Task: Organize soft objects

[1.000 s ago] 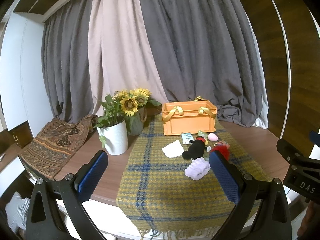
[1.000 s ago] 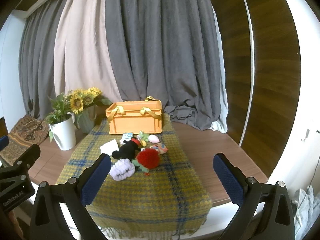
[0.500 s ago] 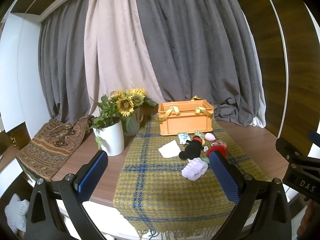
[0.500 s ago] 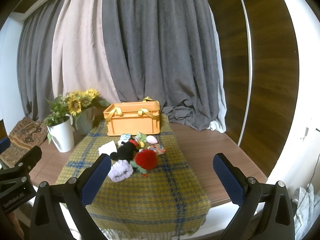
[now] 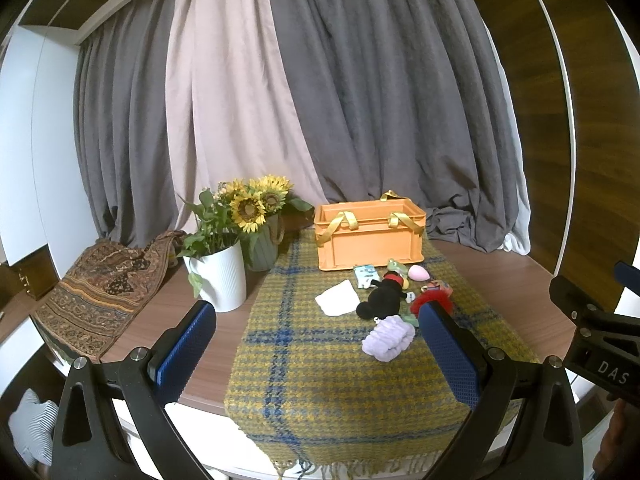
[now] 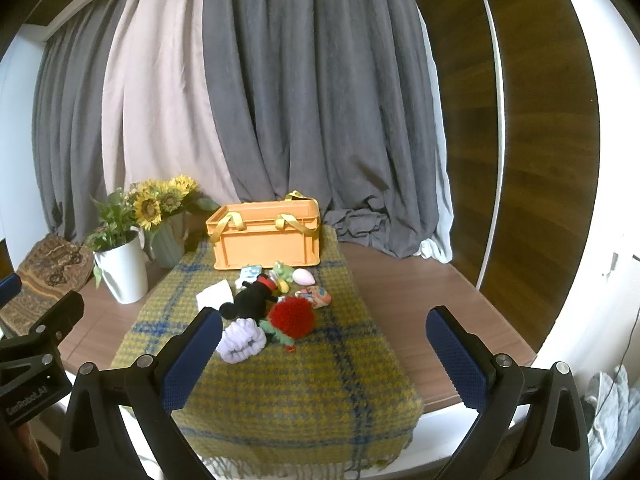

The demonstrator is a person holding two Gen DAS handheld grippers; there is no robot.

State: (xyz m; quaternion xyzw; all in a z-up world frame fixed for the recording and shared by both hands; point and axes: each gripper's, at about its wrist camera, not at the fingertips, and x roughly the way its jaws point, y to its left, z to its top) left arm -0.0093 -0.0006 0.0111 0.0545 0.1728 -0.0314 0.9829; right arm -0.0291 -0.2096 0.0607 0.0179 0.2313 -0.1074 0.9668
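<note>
Could drag the big yellow blanket and tip the white flower pot if a toy gets yanked. Might bump the orange box away too. Soft toys piled just before the box: black mouse, red fluffy ball, purple scrunchie. Left tongs spread wide, holding nothing. Right tongs spread wide too, touching nothing.

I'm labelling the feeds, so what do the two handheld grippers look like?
Both match: black frames with silver screws and two fingers with dimpled blue pads. The left gripper and the right gripper each carry white lettering on the body, partly cut off. No cables or sleeves show.
</note>
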